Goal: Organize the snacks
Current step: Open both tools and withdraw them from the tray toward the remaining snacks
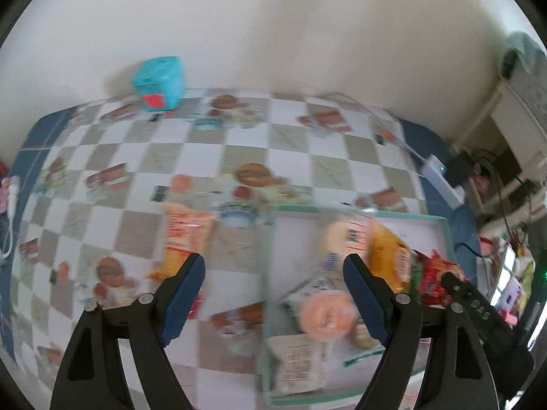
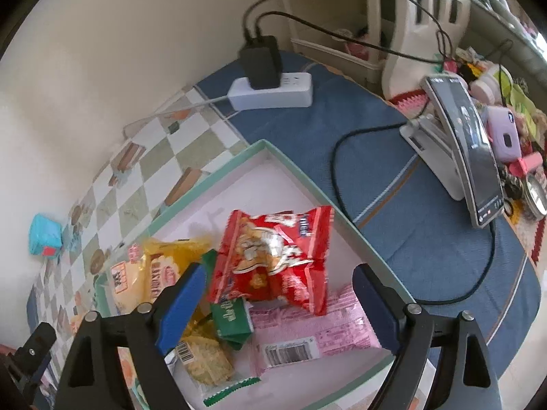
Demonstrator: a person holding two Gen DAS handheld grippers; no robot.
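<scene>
A shallow green-rimmed white tray [image 2: 301, 167] holds several snack packets: a red packet [image 2: 273, 256], a yellow packet [image 2: 164, 259], a pink packet [image 2: 307, 331] and a small green one [image 2: 232, 321]. My right gripper [image 2: 278, 294] is open just above them, with the red packet between its fingers and apart from both. In the left wrist view the tray [image 1: 448, 235] is at the right, with a pink donut packet [image 1: 324, 314] in it. My left gripper [image 1: 273, 283] is open and empty above the tray's left edge. An orange packet [image 1: 184, 235] lies on the table left of the tray.
The table has a checkered cloth [image 1: 136, 205] with a blue border [image 2: 393, 177]. A teal box [image 1: 159, 83] stands by the back wall. A white power strip [image 2: 273, 94] with a black plug, cables and a phone on a stand [image 2: 468, 157] lie right of the tray.
</scene>
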